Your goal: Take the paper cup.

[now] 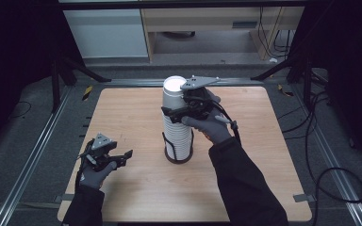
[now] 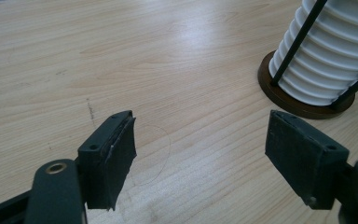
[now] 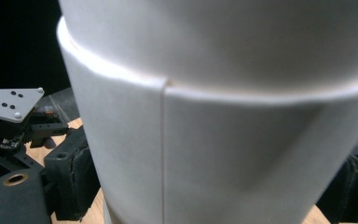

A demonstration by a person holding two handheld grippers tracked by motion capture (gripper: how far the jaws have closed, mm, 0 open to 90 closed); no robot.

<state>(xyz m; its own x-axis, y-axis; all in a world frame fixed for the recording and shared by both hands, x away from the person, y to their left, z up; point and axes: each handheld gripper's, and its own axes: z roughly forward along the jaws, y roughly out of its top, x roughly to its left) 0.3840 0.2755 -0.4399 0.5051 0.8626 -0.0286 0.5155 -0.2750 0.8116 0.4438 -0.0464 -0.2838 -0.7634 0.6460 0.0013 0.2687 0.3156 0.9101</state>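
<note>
A tall stack of white paper cups (image 1: pixel 176 129), bottoms up, stands in a wire holder with a brown round base (image 1: pixel 178 159) at the middle of the wooden table (image 1: pixel 122 113). My right gripper (image 1: pixel 176 107) is level at the stack's top and shut on the top cup (image 1: pixel 173 90). In the right gripper view the cup's white wall (image 3: pixel 214 140) sits between the two pads (image 3: pixel 70 182), slightly dented at the right. My left gripper (image 1: pixel 125 158) rests low at the table's front left, open, with bare wood between its jaws (image 2: pixel 200 140). The stack (image 2: pixel 326 60) is off to its right.
The table's wooden top has free room on the left, right and front of the holder. Black wire rods (image 2: pixel 303 37) run up the stack's sides. Metal rails and cables lie on the grey floor around the table, with cabinets beyond.
</note>
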